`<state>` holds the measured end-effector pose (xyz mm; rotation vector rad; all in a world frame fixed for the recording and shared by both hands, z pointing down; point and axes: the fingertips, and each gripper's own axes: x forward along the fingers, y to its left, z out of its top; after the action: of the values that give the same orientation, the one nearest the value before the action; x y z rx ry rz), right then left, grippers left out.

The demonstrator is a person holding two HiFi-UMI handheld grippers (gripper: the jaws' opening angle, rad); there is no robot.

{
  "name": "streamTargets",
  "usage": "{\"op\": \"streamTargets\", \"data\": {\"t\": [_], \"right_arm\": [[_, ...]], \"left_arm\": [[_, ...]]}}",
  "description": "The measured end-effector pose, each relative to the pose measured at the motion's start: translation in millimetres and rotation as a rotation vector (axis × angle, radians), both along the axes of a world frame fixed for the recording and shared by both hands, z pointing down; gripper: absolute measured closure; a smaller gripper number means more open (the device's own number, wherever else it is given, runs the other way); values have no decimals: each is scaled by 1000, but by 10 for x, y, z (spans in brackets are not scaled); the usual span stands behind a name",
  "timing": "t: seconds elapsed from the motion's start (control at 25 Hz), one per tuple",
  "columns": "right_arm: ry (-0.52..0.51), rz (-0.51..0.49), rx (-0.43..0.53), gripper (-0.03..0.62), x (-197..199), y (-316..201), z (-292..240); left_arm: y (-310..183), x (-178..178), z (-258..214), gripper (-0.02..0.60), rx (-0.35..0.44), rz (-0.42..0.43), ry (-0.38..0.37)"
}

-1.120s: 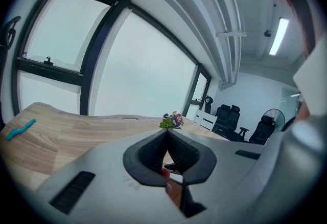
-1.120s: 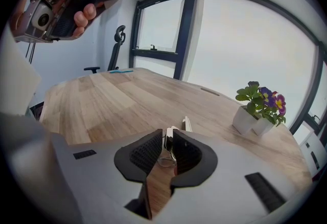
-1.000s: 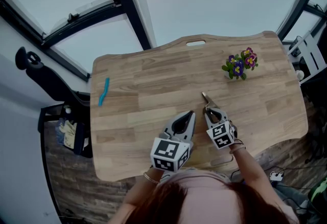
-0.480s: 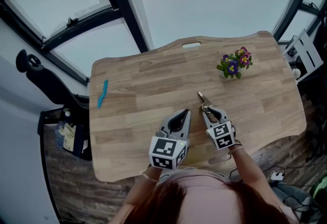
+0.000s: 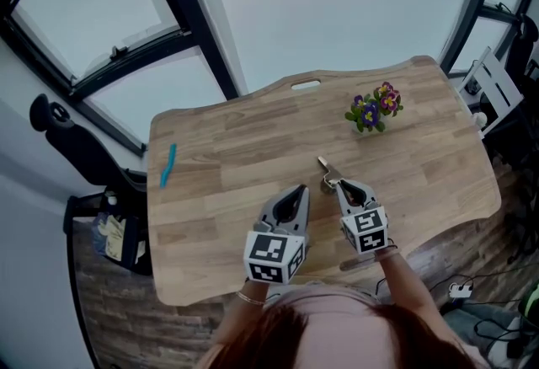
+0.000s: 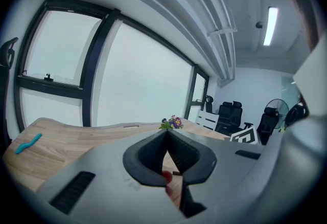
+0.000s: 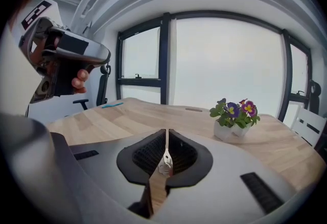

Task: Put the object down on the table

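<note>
My right claw (image 5: 331, 182) is clamped on a thin metal piece (image 5: 322, 165). In the right gripper view I (image 7: 166, 132) see that piece (image 7: 164, 159) edge-on: a narrow sliver running straight up the seam between my pads, with a wider, ornate bit low in the pocket behind them. From above, its long axis runs out of the jaws toward the upper left of the frame, away from the person. The free end lies over the bare wood of the table (image 5: 227, 148) near the frame's centre. I cannot tell whether that end touches the wood, nor what kind of utensil it is, since most of it is buried in my grip.

My left claw (image 5: 301, 188), just beside and lower left, has its tips pressed together on nothing (image 6: 166, 133). Only a reddish fingertip shows through the gap behind them.

Farther out, a flower pot (image 5: 370, 113) stands upper right of centre on the table, and a blue strip (image 5: 168, 165) lies near the left edge. In the right gripper view the pot (image 7: 234, 118) sits right of centre. At upper left, fingers (image 7: 78, 81) show on my other claw's housing, which the frame edge cuts off.
</note>
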<state>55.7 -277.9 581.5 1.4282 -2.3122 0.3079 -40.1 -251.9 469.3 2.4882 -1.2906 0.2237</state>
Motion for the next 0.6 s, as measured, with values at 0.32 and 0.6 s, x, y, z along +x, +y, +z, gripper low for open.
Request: {"op": "streamTargets", "data": {"t": [0.32, 0.6], "right_arm": [[-46, 43, 51, 592, 81, 144, -382], [-117, 68, 116, 594, 155, 318, -826]], "left_arm": [[91, 36, -149, 581, 28, -5, -3], [227, 99, -342, 581, 69, -3, -16]]}}
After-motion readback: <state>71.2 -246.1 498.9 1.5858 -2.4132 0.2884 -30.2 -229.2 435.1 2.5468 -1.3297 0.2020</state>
